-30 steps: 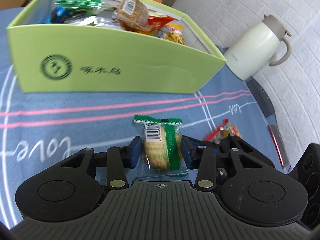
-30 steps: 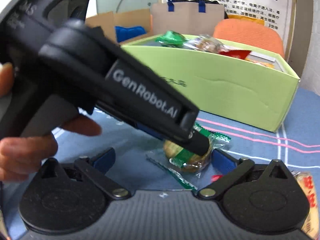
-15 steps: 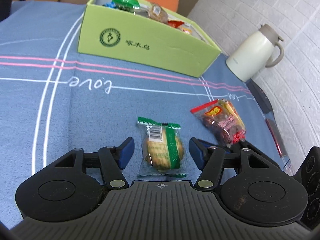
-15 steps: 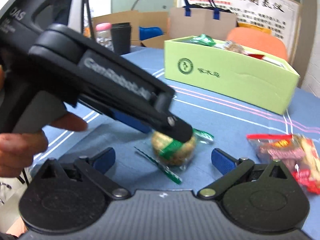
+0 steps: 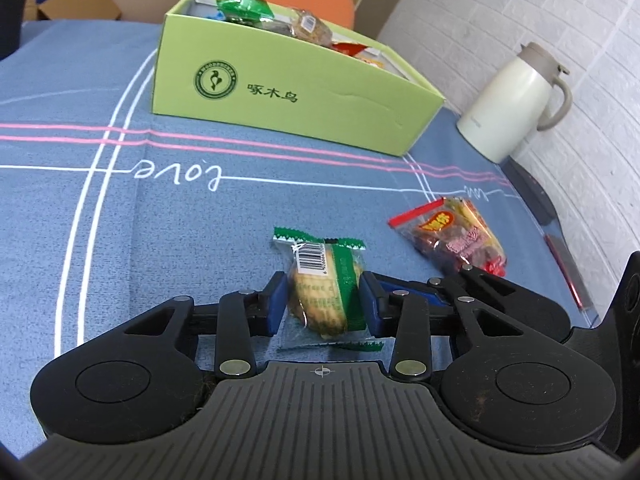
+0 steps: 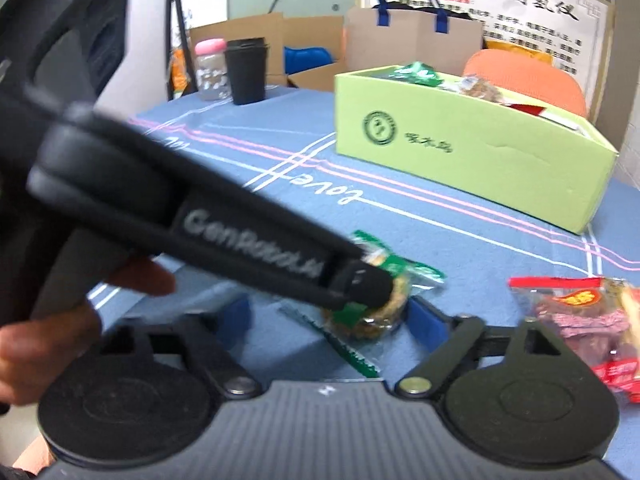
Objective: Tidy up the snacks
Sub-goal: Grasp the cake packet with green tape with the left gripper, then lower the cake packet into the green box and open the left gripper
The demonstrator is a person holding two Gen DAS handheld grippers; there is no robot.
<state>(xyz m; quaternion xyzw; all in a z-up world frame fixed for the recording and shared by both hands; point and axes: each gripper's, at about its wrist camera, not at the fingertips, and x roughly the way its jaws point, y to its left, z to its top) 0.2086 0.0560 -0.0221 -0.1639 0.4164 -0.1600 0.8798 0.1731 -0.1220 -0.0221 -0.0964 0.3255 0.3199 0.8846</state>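
A green-wrapped biscuit packet (image 5: 324, 296) lies on the blue tablecloth. My left gripper (image 5: 323, 302) is closing its jaws on it, and both blue pads (image 5: 276, 306) touch its sides. In the right wrist view the left gripper's finger (image 6: 360, 284) covers part of the same biscuit packet (image 6: 376, 316). My right gripper (image 6: 332, 318) is closing around both, with its pads still off the packet. A red snack packet (image 5: 452, 236) (image 6: 580, 312) lies to the right. The green box (image 5: 288, 92) (image 6: 460, 148), with several snacks in it, stands farther back.
A white thermos jug (image 5: 512, 100) stands at the right by the brick wall, near the table's edge (image 5: 560, 248). A black cup (image 6: 245, 70) and a pink-lidded jar (image 6: 210, 66) are at the far left. A person's hand (image 6: 48, 332) holds the left gripper. An orange chair (image 6: 524, 76) is behind the box.
The left gripper drew back from the green box, opened over the biscuit packet, then closed on it again. The right jaws have narrowed. The red packet came into view.
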